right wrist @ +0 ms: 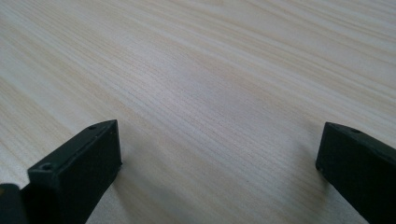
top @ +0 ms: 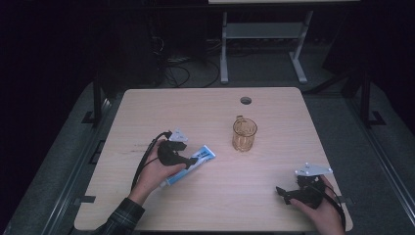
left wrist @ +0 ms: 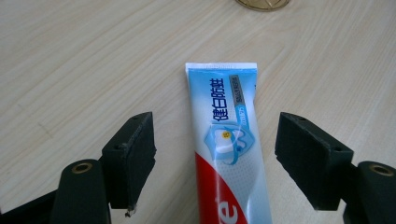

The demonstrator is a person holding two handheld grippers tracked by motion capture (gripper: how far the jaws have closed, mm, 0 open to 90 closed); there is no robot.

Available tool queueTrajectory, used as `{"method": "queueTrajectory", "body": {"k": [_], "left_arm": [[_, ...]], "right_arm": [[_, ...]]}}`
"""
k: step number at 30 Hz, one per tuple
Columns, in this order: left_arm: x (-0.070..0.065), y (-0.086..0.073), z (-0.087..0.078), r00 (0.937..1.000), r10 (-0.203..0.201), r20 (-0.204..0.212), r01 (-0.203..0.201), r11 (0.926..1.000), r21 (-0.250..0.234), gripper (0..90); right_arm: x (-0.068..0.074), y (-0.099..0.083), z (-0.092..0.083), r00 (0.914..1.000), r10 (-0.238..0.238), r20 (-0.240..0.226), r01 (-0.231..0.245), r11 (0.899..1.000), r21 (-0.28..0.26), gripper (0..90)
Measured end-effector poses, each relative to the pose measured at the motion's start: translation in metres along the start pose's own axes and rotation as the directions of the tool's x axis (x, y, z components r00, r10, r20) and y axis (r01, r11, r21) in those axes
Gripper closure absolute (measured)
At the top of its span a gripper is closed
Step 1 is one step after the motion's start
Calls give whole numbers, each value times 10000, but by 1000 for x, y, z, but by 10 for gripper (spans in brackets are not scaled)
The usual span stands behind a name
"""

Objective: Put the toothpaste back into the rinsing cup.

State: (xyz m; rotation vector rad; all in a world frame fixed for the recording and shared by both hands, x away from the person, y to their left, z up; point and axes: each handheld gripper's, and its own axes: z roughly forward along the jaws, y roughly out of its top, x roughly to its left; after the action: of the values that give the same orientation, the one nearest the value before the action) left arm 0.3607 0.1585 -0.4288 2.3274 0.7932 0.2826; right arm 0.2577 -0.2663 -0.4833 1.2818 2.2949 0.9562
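While the left gripper (top: 188, 161) hangs low over the toothpaste tube (top: 193, 164), its jaws stand spread to either side of the tube without touching it, as the left gripper view makes plain: the tube (left wrist: 229, 144) runs up the gap between the two black pads, its flat crimped end pointing away toward the far edge of the worktop (top: 274, 196). That tube, blue and white with a red band lower down and printed Chinese characters, lies flat on the pale wood, left of the middle and nearer the front edge than the far one, slanting from front-left to back-right. An amber glass mug (top: 244, 133) stands upright near the centre of the worktop, just beyond and to the right of the tube's crimped end, apart from it. Near the front right corner, the right gripper (top: 283, 193) is held by a hand (top: 320, 215) just above bare wood, its jaws wide apart with nothing between them.
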Motion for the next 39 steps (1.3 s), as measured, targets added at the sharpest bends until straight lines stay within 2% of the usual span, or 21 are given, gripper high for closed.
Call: {"method": "queueTrajectory", "body": {"k": [14,24,29,32,39], "left_arm": [[-1,18,30,9998,178,11,-179,9969,769,284],[-2,17,46,9995,221,221,-250,9899,1393,306],[-4,17,47,9989,424,220,-453,9872,1527,345],[-6,18,46,9987,446,230,-477,9867,1552,409],[-9,20,45,9984,482,280,-523,9839,1707,473]], "right_arm": [[0,0,0,10000,-3,0,3,10000,-2,0],[0,0,0,10000,-6,-7,6,10000,-1,0],[0,0,0,10000,-5,-7,5,10000,0,0],[0,0,0,10000,-4,-7,4,10000,-1,0],[0,0,0,10000,-6,-6,6,10000,0,0]]}}
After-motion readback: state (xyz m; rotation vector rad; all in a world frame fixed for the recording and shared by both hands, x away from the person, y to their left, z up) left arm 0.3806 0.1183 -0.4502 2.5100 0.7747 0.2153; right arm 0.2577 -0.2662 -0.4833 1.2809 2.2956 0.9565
